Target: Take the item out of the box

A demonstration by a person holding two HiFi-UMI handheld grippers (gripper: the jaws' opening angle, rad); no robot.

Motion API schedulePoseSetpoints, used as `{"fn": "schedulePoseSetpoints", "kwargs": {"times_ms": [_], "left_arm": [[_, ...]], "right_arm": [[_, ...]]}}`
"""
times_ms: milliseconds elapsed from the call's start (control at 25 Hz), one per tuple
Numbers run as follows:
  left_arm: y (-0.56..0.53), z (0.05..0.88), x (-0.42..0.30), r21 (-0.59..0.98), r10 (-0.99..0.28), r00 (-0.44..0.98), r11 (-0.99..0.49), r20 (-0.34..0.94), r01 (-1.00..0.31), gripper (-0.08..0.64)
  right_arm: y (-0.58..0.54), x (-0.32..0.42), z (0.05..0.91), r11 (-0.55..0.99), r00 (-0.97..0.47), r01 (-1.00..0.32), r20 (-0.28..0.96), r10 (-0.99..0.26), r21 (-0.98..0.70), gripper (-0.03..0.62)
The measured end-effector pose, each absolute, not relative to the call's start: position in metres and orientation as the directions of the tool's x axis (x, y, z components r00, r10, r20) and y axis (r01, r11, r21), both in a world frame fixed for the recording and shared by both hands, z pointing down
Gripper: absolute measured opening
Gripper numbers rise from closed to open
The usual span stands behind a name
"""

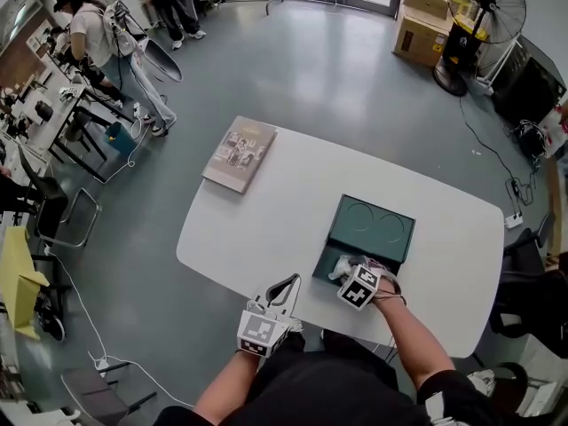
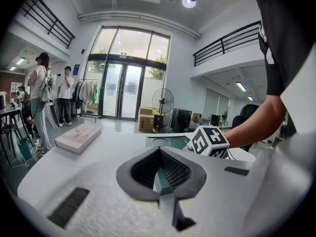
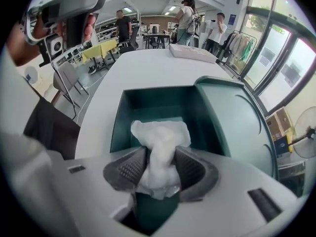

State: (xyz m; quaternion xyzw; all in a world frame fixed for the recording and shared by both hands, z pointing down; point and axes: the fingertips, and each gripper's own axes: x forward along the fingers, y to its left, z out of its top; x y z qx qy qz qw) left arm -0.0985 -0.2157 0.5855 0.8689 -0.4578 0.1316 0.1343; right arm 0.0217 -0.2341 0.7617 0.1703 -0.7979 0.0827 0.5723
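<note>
A dark green box (image 1: 330, 248) lies open on the white table (image 1: 266, 220), its lid (image 1: 373, 229) lying flat behind the tray. In the right gripper view a crumpled white wrapped item (image 3: 160, 132) sticks up out of the tray (image 3: 123, 117) beside the lid (image 3: 232, 117). My right gripper (image 3: 160, 154) points steeply down into the tray, and both pads press on the item's lower part. In the head view the item (image 1: 341, 270) shows just beyond the right gripper (image 1: 348, 275). My left gripper (image 1: 284, 287) hovers at the table's near edge, shut and empty (image 2: 159, 151).
A book (image 1: 240, 153) lies at the table's far left corner, also in the left gripper view (image 2: 79, 136). A standing fan (image 1: 484, 7) and cardboard boxes (image 1: 422, 25) stand on the floor beyond. People, desks and chairs (image 1: 62, 220) fill the left side.
</note>
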Motion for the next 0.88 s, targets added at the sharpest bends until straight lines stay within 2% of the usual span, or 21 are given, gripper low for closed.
{"fn": "schedulePoseSetpoints", "kwargs": {"times_ms": [480, 880], "left_arm": [[-0.216, 0.585, -0.088, 0.093, -0.751, 0.570, -0.575, 0.335, -0.813, 0.012], [-0.229, 0.564, -0.073, 0.076, -0.749, 0.586, -0.595, 0.310, -0.800, 0.012]], "right_arm": [[-0.244, 0.017, 0.686, 0.881, -0.380, -0.437, 0.850, -0.365, 0.183, 0.186], [-0.264, 0.023, 0.600, 0.742, -0.519, -0.654, 0.625, -0.583, 0.148, 0.183]]}}
